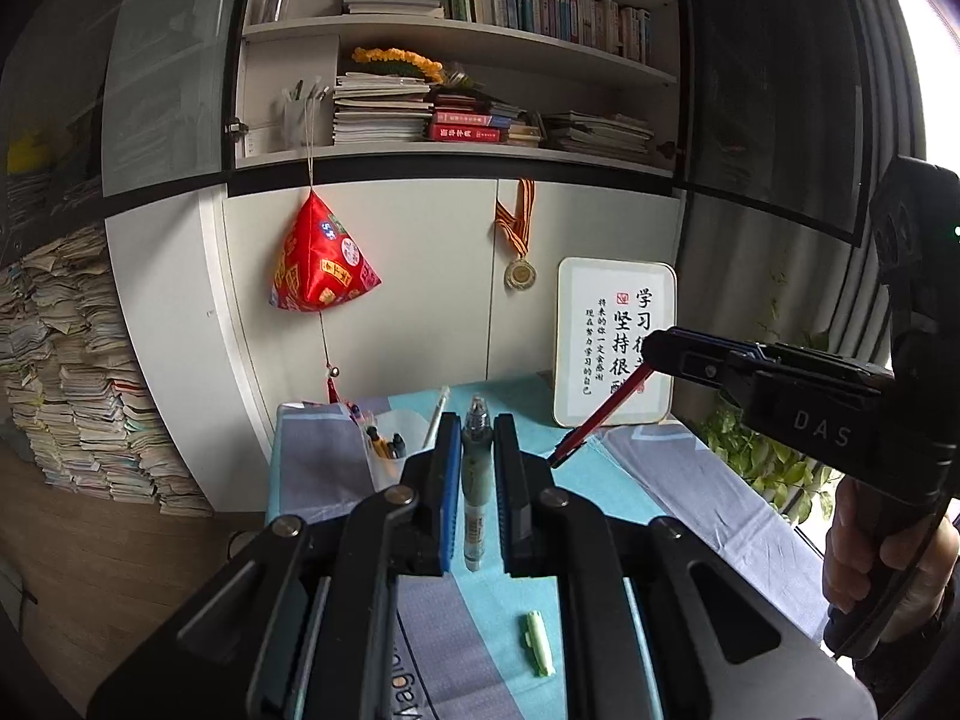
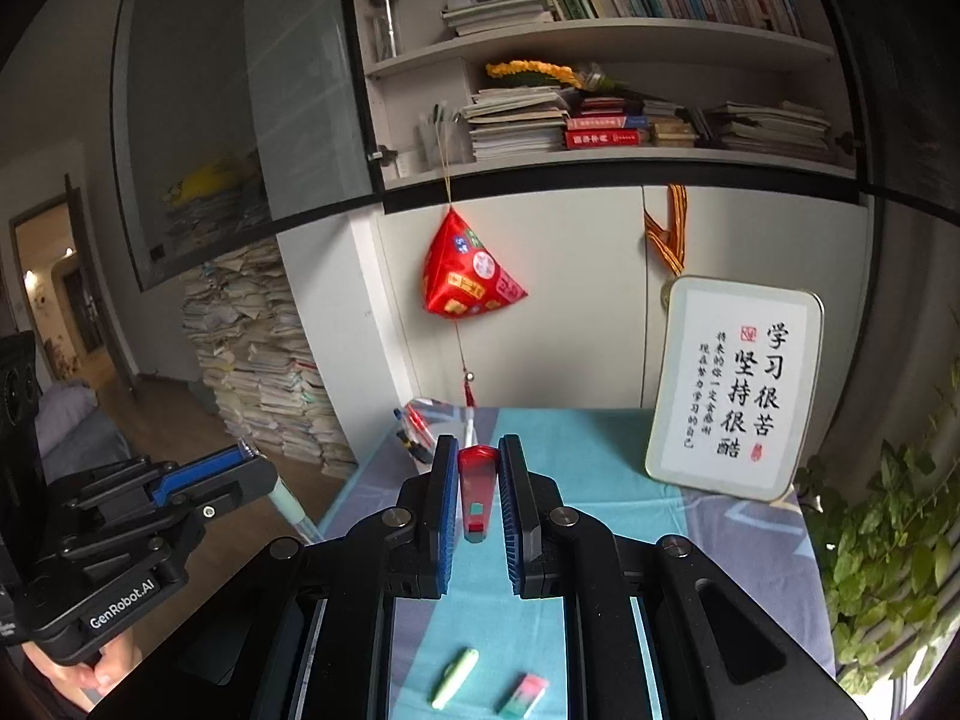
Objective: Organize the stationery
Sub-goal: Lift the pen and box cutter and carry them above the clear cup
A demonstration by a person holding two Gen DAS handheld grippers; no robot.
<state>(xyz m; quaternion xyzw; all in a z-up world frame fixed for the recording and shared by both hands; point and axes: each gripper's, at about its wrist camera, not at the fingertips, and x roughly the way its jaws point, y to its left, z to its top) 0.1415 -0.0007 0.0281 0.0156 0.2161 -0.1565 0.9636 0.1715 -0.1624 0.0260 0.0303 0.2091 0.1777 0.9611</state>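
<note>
In the left wrist view, the left gripper (image 1: 477,450) had its fingers (image 1: 443,480) pinching a pale green pen (image 1: 474,480), held upright between the blue pads above the tabletop (image 1: 612,480). The tabletop wore a blue and grey cloth. A clear cup (image 1: 390,450) with several pens stood at its far left corner, and one white pen (image 1: 437,417) leaned out of it. A green cap (image 1: 538,642) lay on the cloth below the fingers. To the right, the right gripper (image 1: 657,354) pinched a red pen (image 1: 600,414), which slanted down and left, its tip above the cloth. A hand (image 1: 882,546) held that gripper's grip. A framed sign (image 1: 615,342) leaned against the cabinet at the back.

In the right wrist view, the right gripper (image 2: 478,468) pinched the red pen (image 2: 477,492) between its fingers (image 2: 447,480), seen end-on. On the cloth below lay the green cap (image 2: 454,669) and, just beside it, a pink and green eraser (image 2: 523,691), apart from it. The cup (image 2: 417,426) stood at the far left corner of the tabletop (image 2: 600,450). At the left, off the tabletop's edge, the left gripper (image 2: 255,462) pinched the green pen (image 2: 291,510). The sign (image 2: 735,387) stood at the right rear, with a plant (image 2: 888,540) beside it.
</note>
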